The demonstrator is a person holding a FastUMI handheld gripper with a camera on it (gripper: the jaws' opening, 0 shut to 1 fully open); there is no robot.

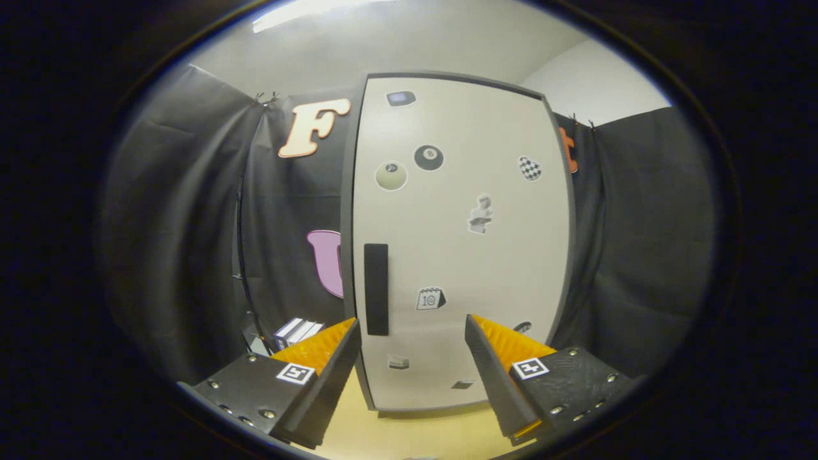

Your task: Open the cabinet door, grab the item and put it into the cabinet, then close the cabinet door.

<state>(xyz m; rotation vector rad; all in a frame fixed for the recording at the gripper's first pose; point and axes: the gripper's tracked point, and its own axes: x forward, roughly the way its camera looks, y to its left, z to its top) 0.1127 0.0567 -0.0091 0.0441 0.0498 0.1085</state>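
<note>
The cabinet door [460, 243] stands shut on the pale surface [409, 434], just ahead of the tool [412, 345], whose fingers are spread apart with nothing between them; one dark vertical handle [376, 289] sits near the door's left edge, beyond the left finger; about nine small stickers dot the panel, among them one eight-ball sticker [429, 157]; one small box [298, 332], likely the item, lies left of the cabinet; by this view, opening, loading and closing all remain to be done.
</note>
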